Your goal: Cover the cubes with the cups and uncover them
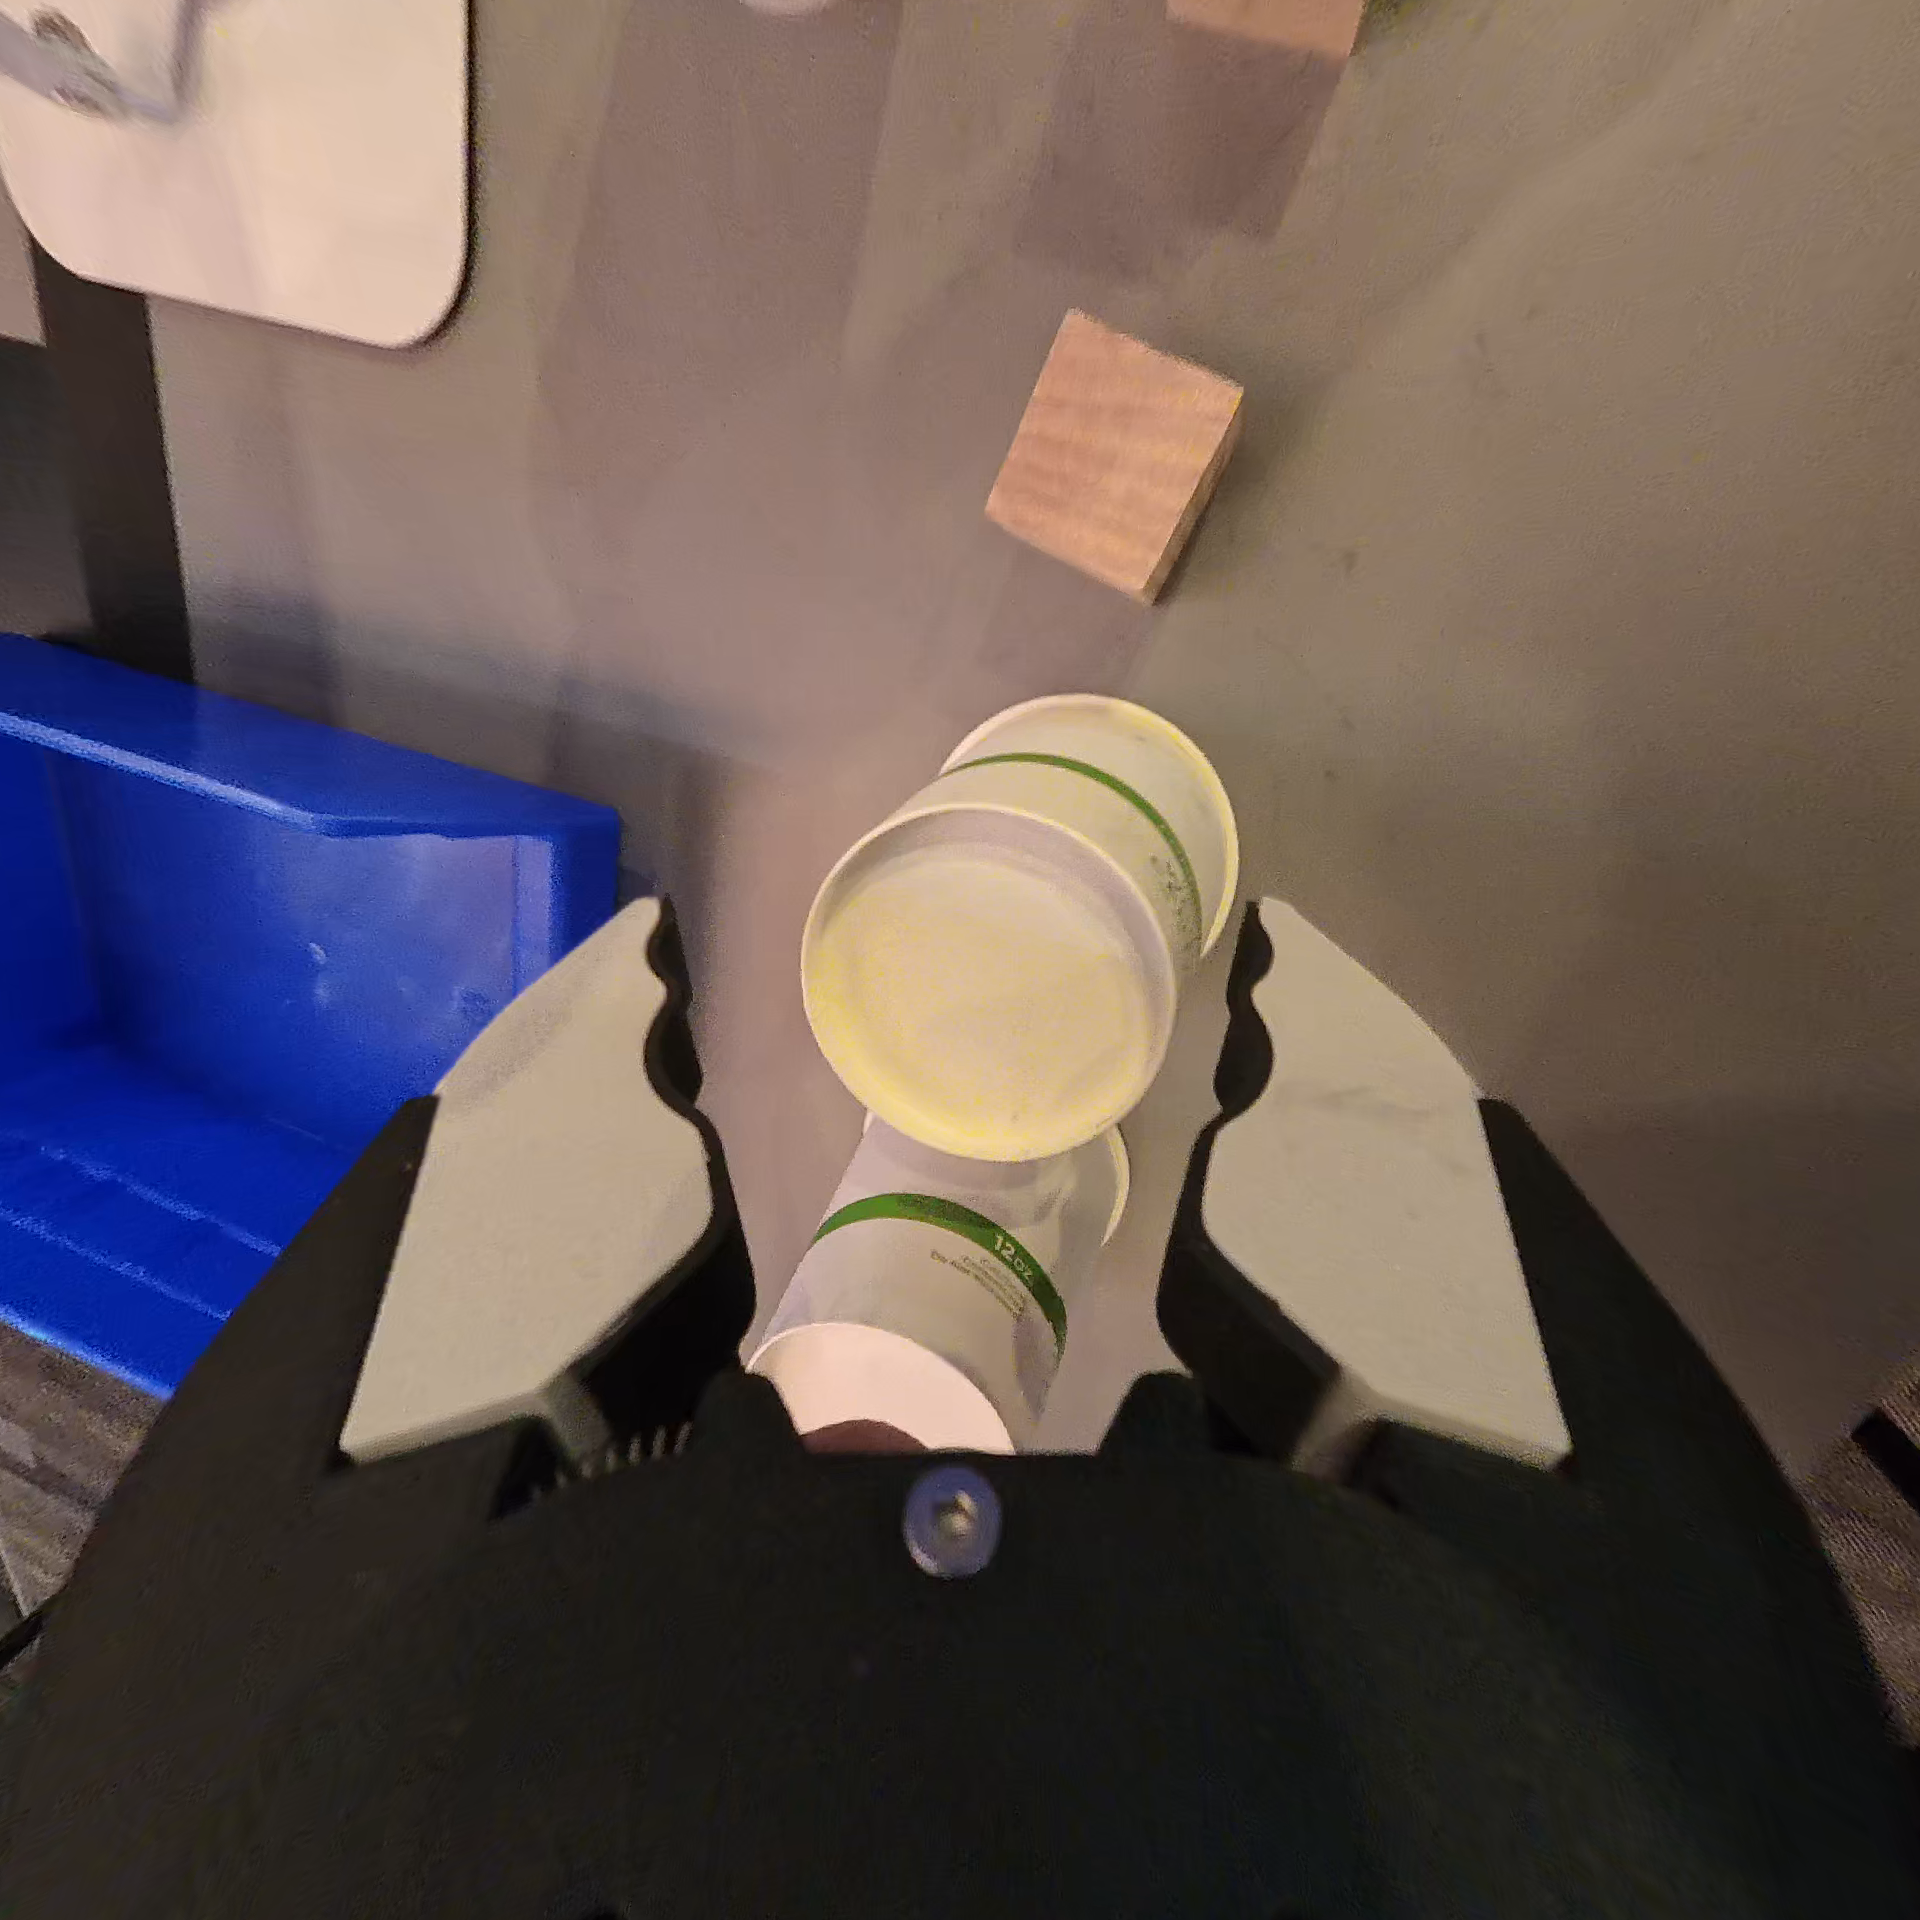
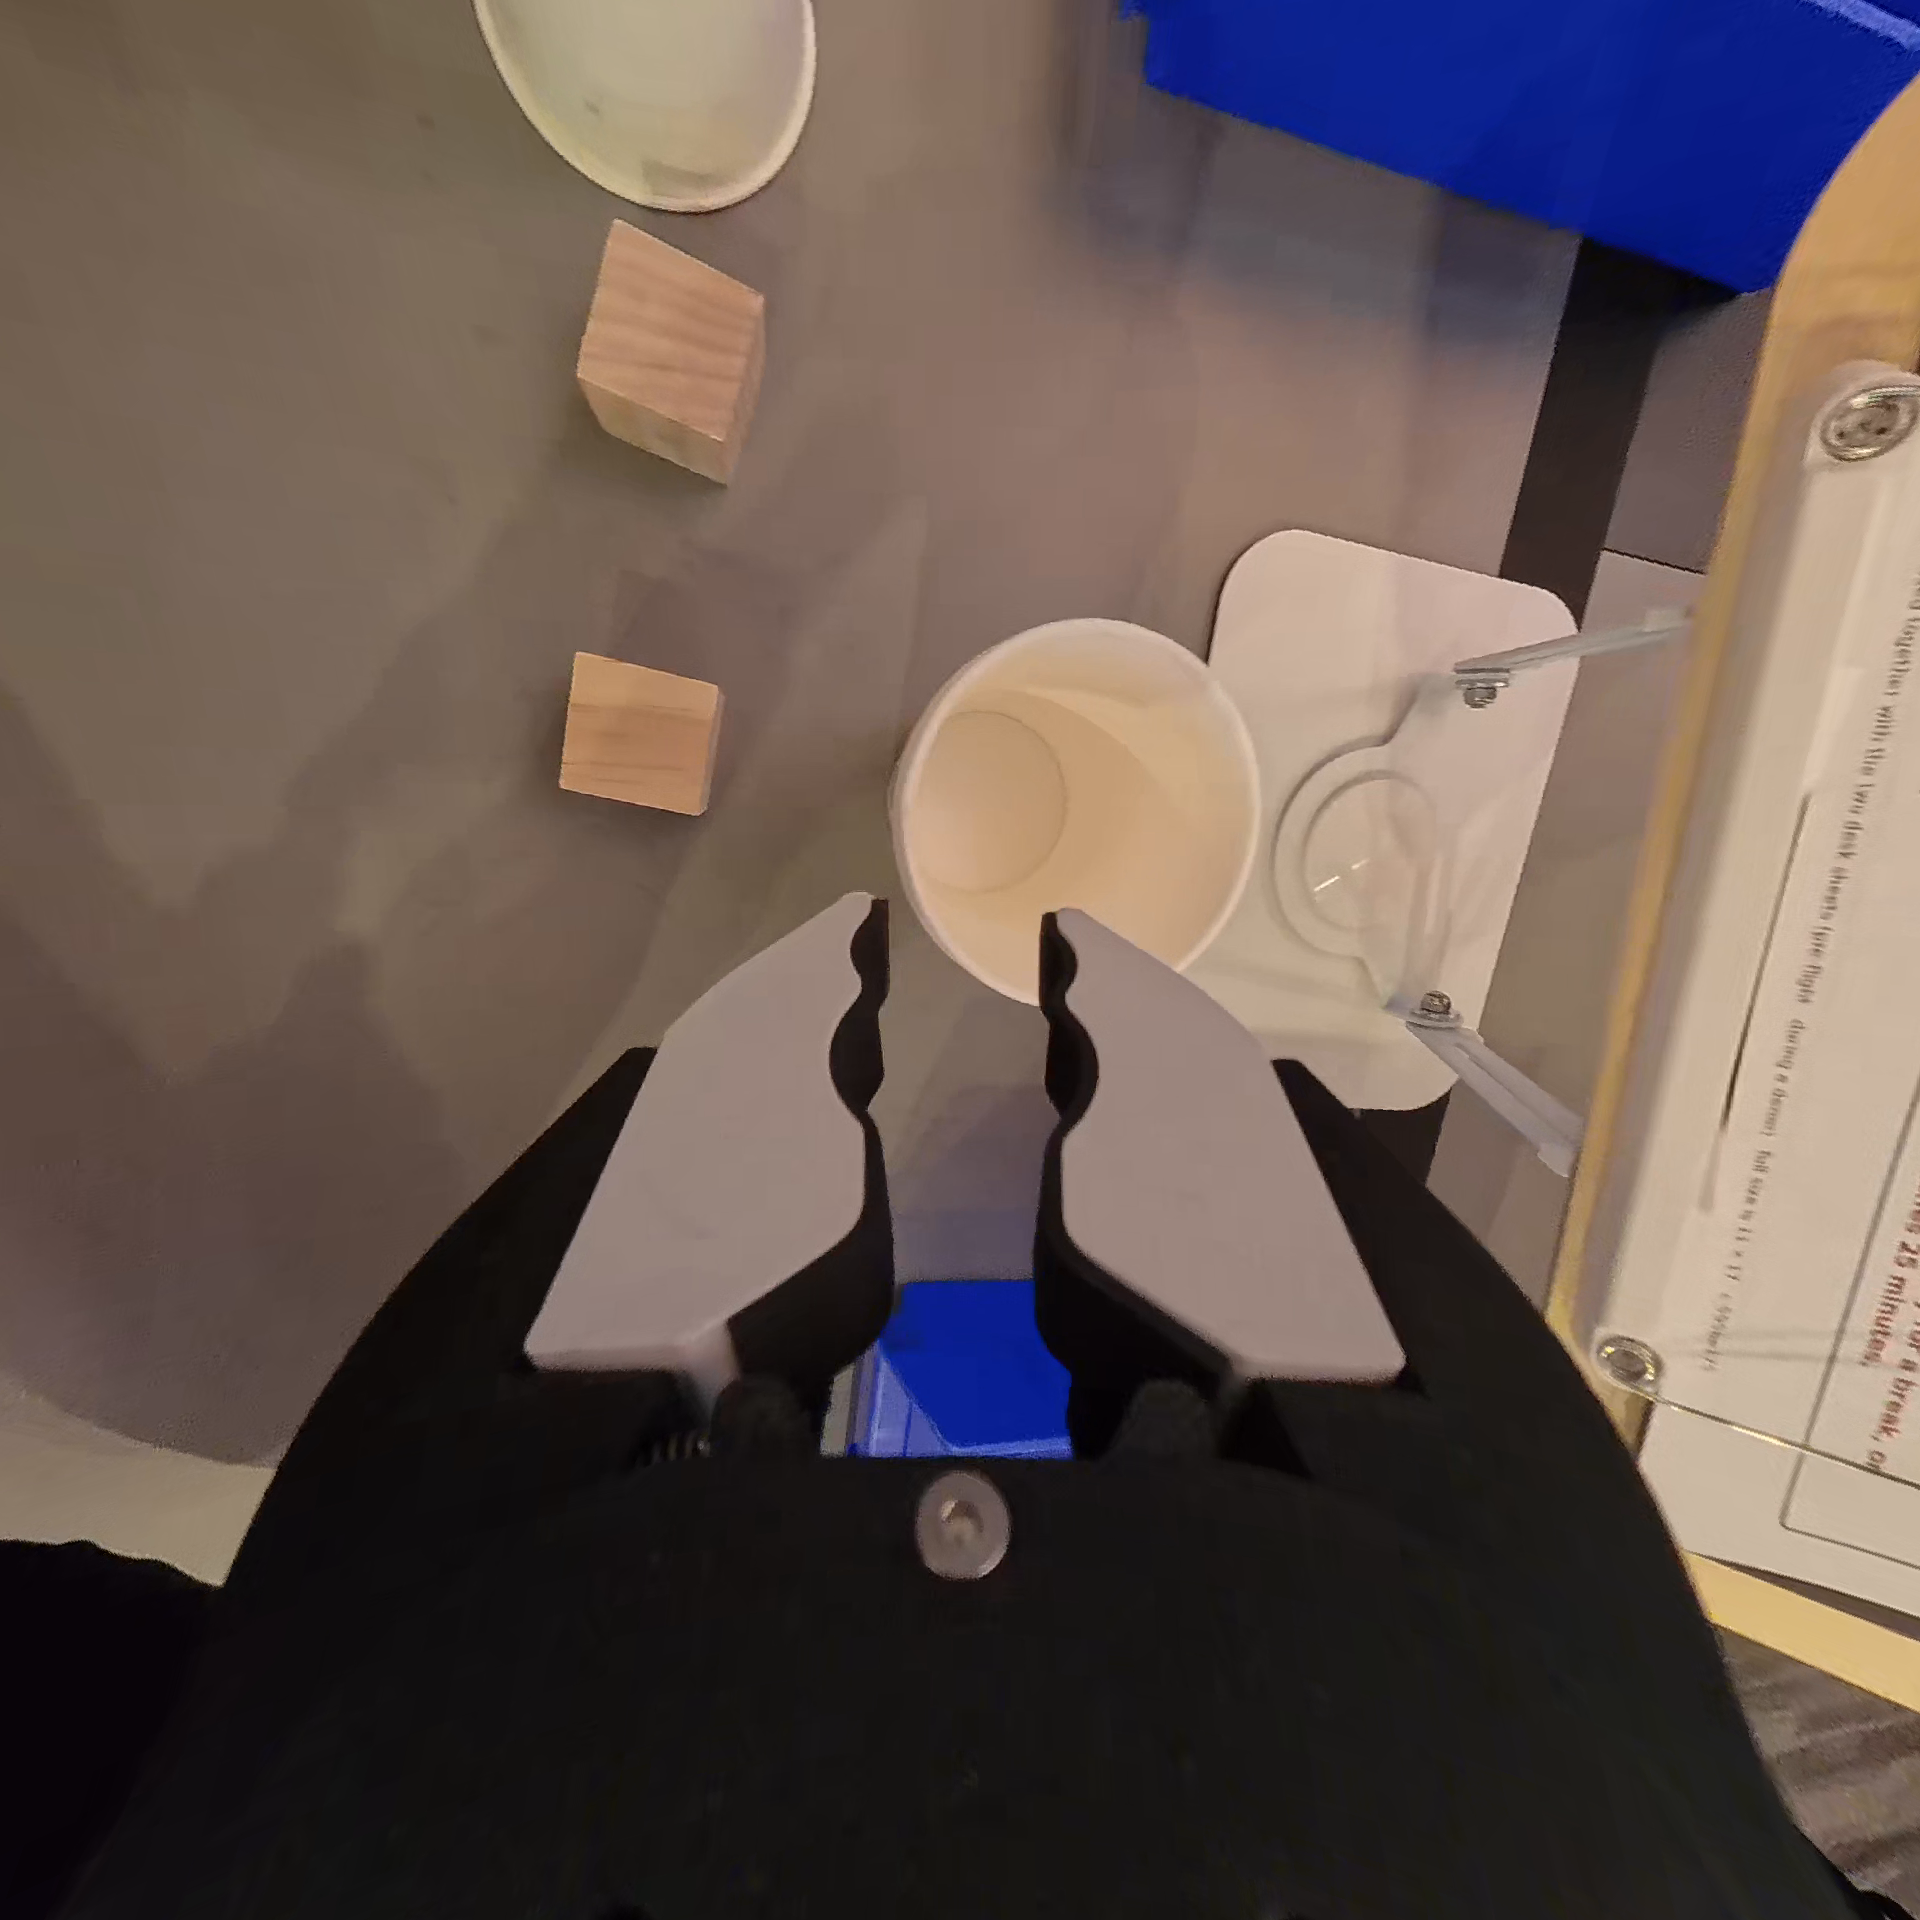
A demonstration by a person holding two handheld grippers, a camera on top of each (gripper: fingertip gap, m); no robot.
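Two wooden cubes (image 2: 670, 353) (image 2: 639, 732) sit uncovered on the glossy grey table (image 2: 260, 623). A white paper cup (image 2: 1075, 810) stands mouth up to their right. My right gripper (image 2: 966, 914) is partly open at its near rim and pinches nothing. A second white cup with a green band (image 1: 987, 977) is tilted, base towards my left gripper (image 1: 956, 914), which is wide open around it without touching. What looks like the cup's reflection (image 1: 935, 1299) shows beneath. Its mouth shows in the right wrist view (image 2: 644, 94). One cube (image 1: 1117, 457) lies beyond it, another (image 1: 1262, 21) farther off.
A blue bin (image 1: 260, 935) stands off the table edge by the left gripper and shows in the right wrist view (image 2: 1507, 104). A white plate with a clear bracket (image 2: 1382, 810) lies beside the upright cup. A wooden board with a laminated sheet (image 2: 1818, 935) stands at the right.
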